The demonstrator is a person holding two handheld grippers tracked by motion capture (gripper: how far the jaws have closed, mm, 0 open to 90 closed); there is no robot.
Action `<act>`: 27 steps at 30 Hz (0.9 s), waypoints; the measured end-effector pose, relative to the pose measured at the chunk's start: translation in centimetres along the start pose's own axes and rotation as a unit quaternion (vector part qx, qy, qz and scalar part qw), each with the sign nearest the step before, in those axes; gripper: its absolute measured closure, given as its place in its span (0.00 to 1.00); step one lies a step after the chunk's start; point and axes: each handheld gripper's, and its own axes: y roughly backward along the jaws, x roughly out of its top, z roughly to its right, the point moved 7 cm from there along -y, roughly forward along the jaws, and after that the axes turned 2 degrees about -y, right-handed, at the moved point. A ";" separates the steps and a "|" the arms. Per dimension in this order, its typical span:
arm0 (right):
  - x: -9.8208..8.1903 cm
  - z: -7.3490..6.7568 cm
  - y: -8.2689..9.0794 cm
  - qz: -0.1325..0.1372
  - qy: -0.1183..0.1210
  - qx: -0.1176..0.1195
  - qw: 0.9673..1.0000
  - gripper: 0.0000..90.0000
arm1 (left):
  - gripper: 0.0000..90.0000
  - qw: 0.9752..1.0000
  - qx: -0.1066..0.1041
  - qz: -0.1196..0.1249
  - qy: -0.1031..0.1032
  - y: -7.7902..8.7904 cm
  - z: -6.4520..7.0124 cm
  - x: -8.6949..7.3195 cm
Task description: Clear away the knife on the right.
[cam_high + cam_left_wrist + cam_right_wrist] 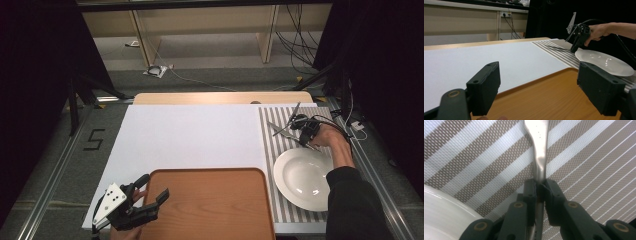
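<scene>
Right claw point(540, 185) has its two black jaws pinched on the handle of a shiny metal piece of cutlery point(538, 150), which lies on the brown-and-white striped woven placemat point(584, 157) at the far right of the surface, just beyond the round white ceramic plate point(301, 178). The grip sits near the handle's end, so on lifting the long piece may well pivot or slide out, and a low swing could clip the plate's rim. Left claw point(537, 87) hangs wide and empty over the near corner of the orange-brown wooden tray point(210, 210). The cutlery's working end is cut off in the right gripper view and too small in the high view, so fork or spoon I cannot tell.
</scene>
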 end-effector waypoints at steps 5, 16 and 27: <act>0.6 0.7 1.9 0.031 0.013 -0.033 0.999 0.89 | 0.21 1.000 0.000 -0.001 -0.001 0.0 0.0 0.0; 2.5 -1.9 8.3 0.149 0.039 -0.055 0.987 0.89 | 0.21 1.000 0.003 0.001 -0.002 0.0 0.0 0.0; 2.2 -8.5 12.7 0.250 0.050 -0.016 0.967 0.89 | 0.21 1.000 0.007 0.002 -0.002 0.0 -0.1 0.0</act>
